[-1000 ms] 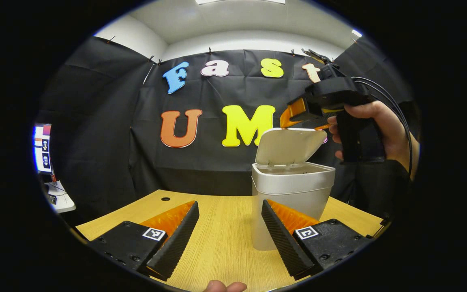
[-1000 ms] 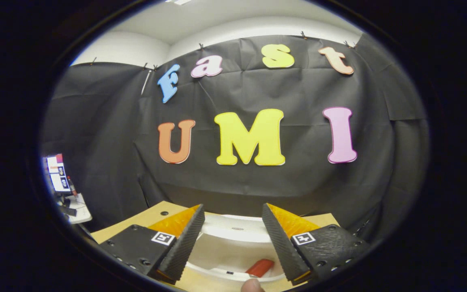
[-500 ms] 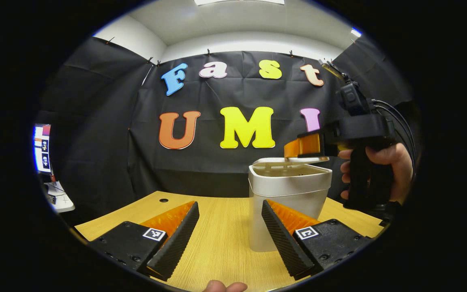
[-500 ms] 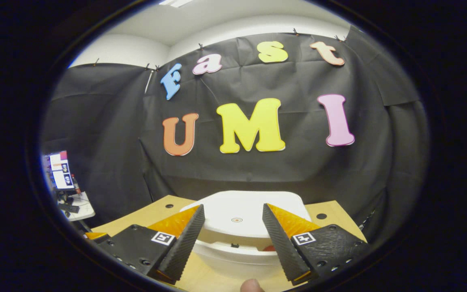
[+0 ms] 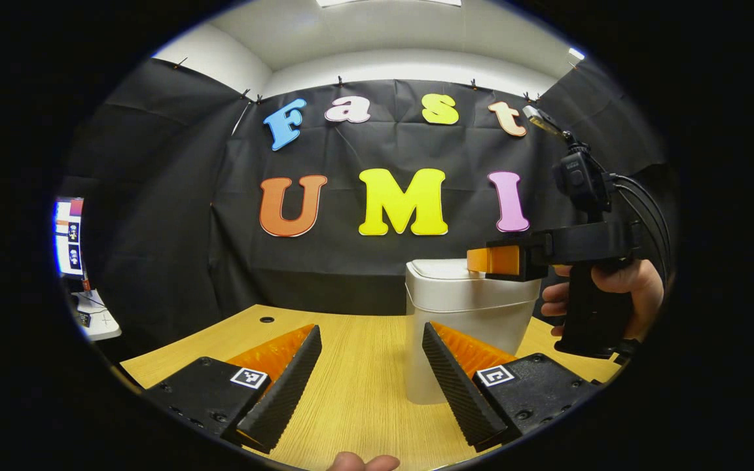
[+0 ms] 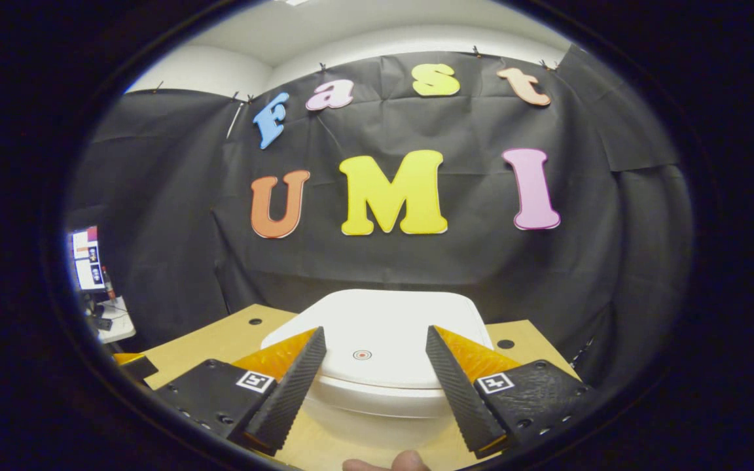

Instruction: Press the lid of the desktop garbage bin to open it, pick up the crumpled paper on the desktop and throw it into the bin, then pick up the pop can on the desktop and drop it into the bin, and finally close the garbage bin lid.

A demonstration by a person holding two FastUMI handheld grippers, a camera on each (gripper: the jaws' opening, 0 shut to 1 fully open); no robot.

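Swung down flat within a second, the white plastic lid (image 6: 383,330) now caps the white desktop bin (image 5: 465,327) on the wooden counter (image 5: 351,366), right gripper (image 6: 375,386) and left gripper (image 5: 370,383) both spread empty, the task apparently complete.

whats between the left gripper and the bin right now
Only bare wooden table lies between the left gripper and the bin, as the left gripper view shows; the gripper's fingers stand open and hold nothing.

black cloth wall (image 5: 154,196), white ceiling (image 5: 390,33), wooden table (image 5: 357,366), lit screen (image 5: 67,237) at left.
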